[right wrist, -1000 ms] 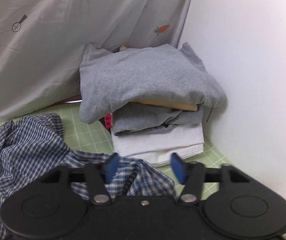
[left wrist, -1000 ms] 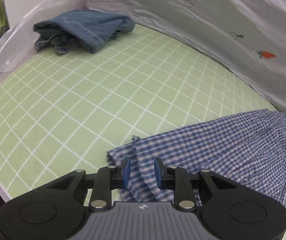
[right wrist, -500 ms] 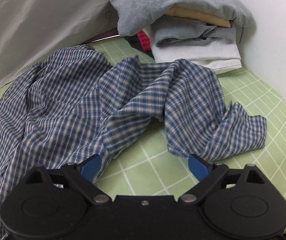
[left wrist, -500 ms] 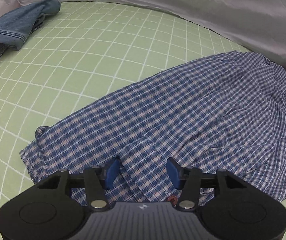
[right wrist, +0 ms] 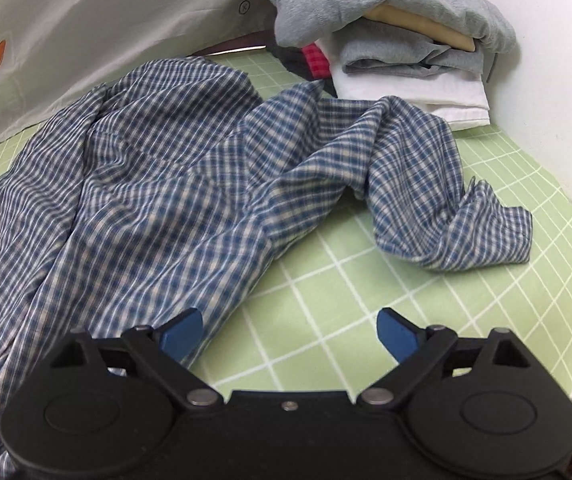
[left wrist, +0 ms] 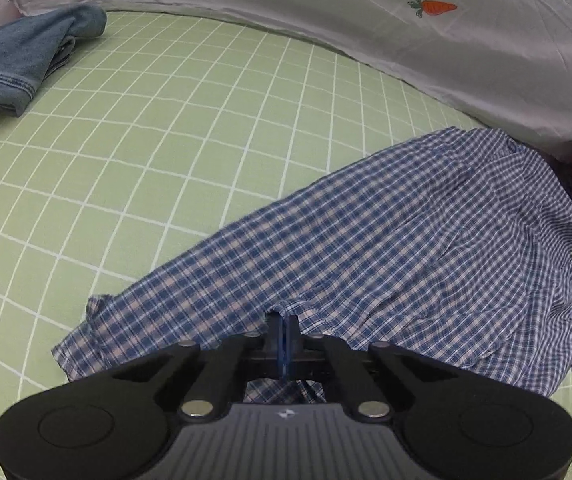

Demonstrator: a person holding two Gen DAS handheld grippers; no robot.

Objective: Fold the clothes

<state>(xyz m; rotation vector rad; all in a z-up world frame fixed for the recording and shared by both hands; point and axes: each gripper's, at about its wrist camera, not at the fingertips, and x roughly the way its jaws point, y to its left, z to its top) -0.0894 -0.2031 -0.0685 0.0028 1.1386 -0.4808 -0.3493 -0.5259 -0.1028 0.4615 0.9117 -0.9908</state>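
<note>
**A:** What do I have in my left tongs [left wrist: 283,326]?

**B:** They are pinched together on a raised fold of the blue checked shirt [left wrist: 385,252], at its near edge, low in the middle of the left wrist frame. The shirt spreads from there up toward the right of the frame, lying on the green gridded desk [left wrist: 166,140].

**A:** And my right tongs [right wrist: 289,330]?

**B:** Spread wide and holding nothing. Their left pad [right wrist: 182,330] sits right at the shirt's [right wrist: 158,184] edge, though I cannot tell whether it touches; the right pad hangs over bare desk [right wrist: 325,280]. In that view the shirt fills the left and centre, with one rumpled sleeve [right wrist: 445,208] trailing out to the right.

**A:** What else do I see?

**B:** A stack of folded clothes [right wrist: 397,40] at the upper right of the right wrist frame, grey on top and white at the bottom, just behind the sleeve. Folded jeans [left wrist: 26,60] lie at the upper left of the left wrist frame, well apart from the shirt. A white sheet with a carrot print [left wrist: 431,7] runs along the back.
</note>
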